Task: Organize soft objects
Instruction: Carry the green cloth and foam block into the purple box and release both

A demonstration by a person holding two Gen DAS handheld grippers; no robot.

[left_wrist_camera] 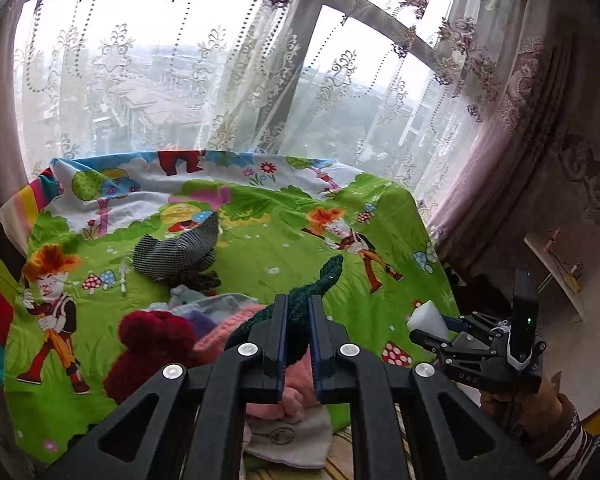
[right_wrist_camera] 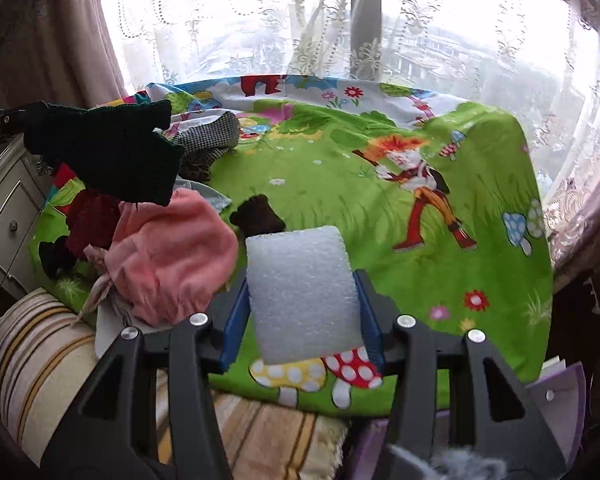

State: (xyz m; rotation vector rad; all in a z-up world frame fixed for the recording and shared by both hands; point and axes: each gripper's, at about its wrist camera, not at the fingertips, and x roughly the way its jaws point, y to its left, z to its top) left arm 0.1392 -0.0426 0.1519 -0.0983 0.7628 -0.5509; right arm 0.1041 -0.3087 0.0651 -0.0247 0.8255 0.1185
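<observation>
My left gripper (left_wrist_camera: pixel 298 304) is shut on a dark green knitted piece (left_wrist_camera: pixel 320 284) and holds it above a pile of soft things: a dark red woolly item (left_wrist_camera: pixel 152 344), a pink cloth (right_wrist_camera: pixel 172 256) and a checked cap (left_wrist_camera: pixel 180 248). The green piece also shows in the right wrist view (right_wrist_camera: pixel 112 152), hanging at upper left. My right gripper (right_wrist_camera: pixel 302 280) is shut on a white foam block (right_wrist_camera: pixel 300 296) above the cartoon-print green sheet (right_wrist_camera: pixel 380 208). It appears in the left wrist view (left_wrist_camera: pixel 432 328) at the right edge.
A small dark brown item (right_wrist_camera: pixel 260 214) lies on the sheet beyond the foam. A white drawer unit (right_wrist_camera: pixel 8 216) stands left of the bed. Lace curtains (left_wrist_camera: pixel 260 80) and a window are behind. A striped cushion (right_wrist_camera: pixel 40 352) lies at lower left.
</observation>
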